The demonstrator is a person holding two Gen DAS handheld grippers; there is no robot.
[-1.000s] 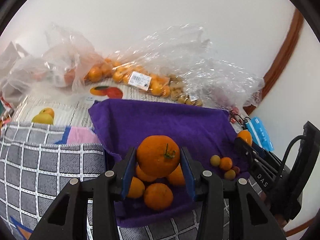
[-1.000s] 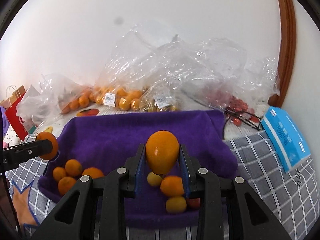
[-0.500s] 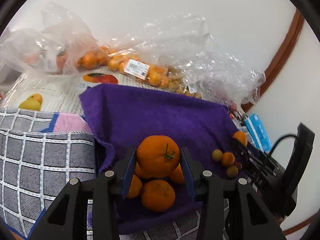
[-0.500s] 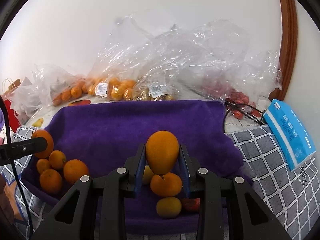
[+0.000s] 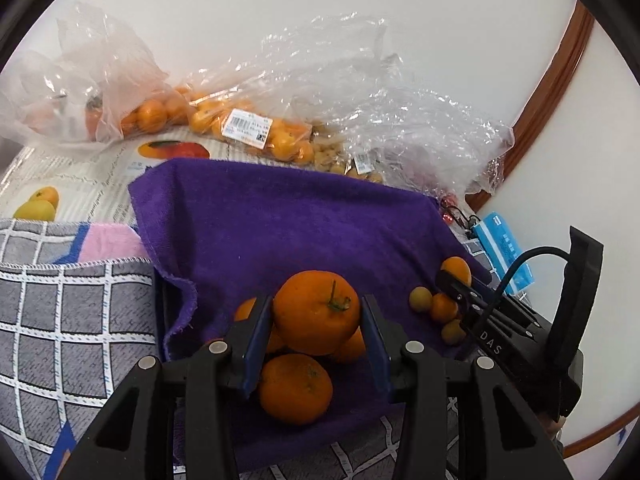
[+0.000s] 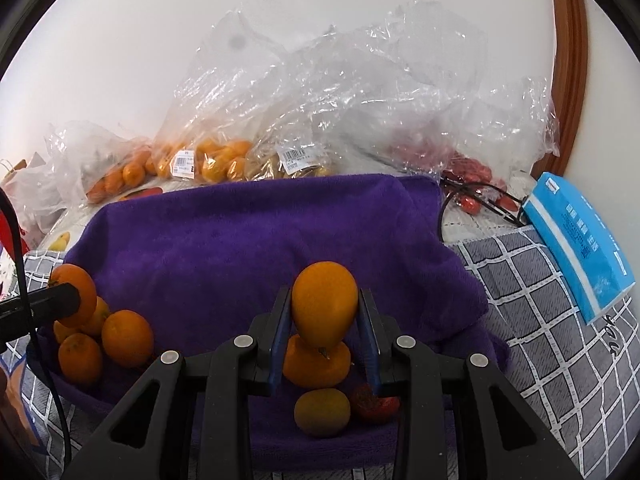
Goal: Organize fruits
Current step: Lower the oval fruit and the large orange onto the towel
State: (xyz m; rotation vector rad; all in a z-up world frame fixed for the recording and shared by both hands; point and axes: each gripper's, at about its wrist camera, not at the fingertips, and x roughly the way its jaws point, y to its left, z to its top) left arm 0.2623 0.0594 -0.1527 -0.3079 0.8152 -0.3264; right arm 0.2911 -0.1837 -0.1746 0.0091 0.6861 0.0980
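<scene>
My left gripper point(image 5: 316, 316) is shut on a round orange mandarin point(image 5: 316, 312) with a green stem, just above a pile of mandarins point(image 5: 295, 388) on the purple towel point(image 5: 280, 224). My right gripper point(image 6: 325, 316) is shut on a smooth oval orange fruit point(image 6: 324, 308), just above a small group of fruits point(image 6: 316, 364) on the same towel point(image 6: 256, 236). The left gripper with its mandarin shows at the left of the right wrist view point(image 6: 72, 296). The right gripper shows at the right of the left wrist view point(image 5: 456, 276).
Clear plastic bags of oranges point(image 5: 248, 128) and small yellow fruit point(image 6: 288, 164) lie behind the towel by the wall. A blue box point(image 6: 580, 236) lies to the right on the grey checked cloth point(image 6: 552, 328). Red fruit and a black cable point(image 6: 472, 196) lie beside it.
Both grippers have moved lower and closer to the fruit piles on the towel, each still holding its fruit. The bags at the back look nearer.
</scene>
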